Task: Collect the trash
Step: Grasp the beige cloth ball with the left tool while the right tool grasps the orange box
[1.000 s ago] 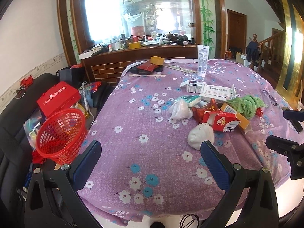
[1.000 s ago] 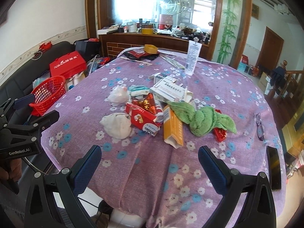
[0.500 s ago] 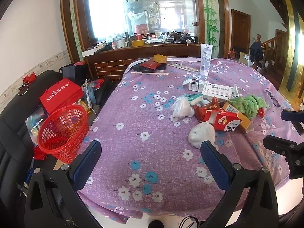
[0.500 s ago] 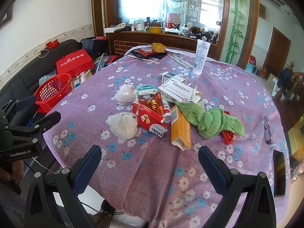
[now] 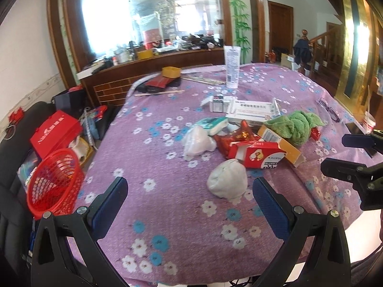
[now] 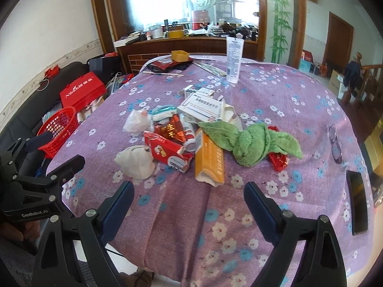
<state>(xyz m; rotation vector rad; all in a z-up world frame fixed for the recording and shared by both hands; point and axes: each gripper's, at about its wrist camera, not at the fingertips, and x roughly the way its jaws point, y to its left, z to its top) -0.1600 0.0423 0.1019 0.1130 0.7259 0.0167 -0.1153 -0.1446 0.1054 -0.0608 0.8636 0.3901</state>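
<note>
Trash sits heaped mid-table on the purple flowered tablecloth [image 6: 275,91]: crumpled white tissue [image 6: 135,161], red carton [image 6: 167,153], orange box [image 6: 210,160], red foil wrapper [image 6: 173,129], another white wad [image 6: 137,120], flat white boxes [image 6: 203,106]. A green towel [image 6: 249,141] lies knotted against the pile, probably not trash. The red basket [image 5: 53,181] stands off the table's left edge on the black couch, likely the bin, so it is well apart from the heap and each piece needs carrying over.

Left gripper [image 5: 189,201] is spread wide, holding nothing, hovering low over the near table edge and aimed at the tissue just ahead between its fingers. Right gripper [image 6: 189,199] is also spread wide and empty, level, pointed at the orange box and carton, above the cloth near the front edge. Each shows at the side of the other's view, so they sit side by side, near but apart.

Judgement: nothing collected yet; tissue looks like the first pick, soft and easy to pinch.
</note>
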